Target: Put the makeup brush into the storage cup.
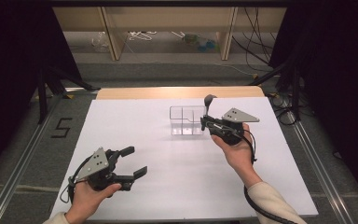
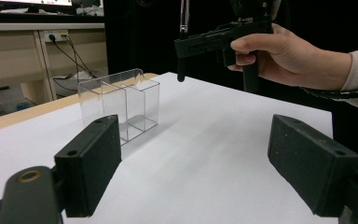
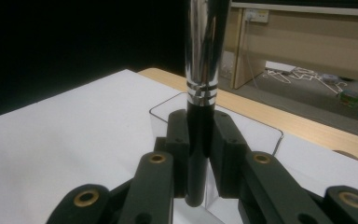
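Matte black right hand-held gripper [image 3: 199,154] clamps a glossy chrome-and-black brush handle [image 3: 204,70] upright above the clear box [image 1: 187,120].

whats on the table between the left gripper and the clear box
Nothing: in the high view, bare white table lies between the left gripper and the clear box.

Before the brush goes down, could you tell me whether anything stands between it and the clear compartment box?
Nothing visible does. The right gripper holds the makeup brush upright by its black handle, above the near edge of the clear compartment box, whose sections look empty. The left gripper sits open, well off to the side.
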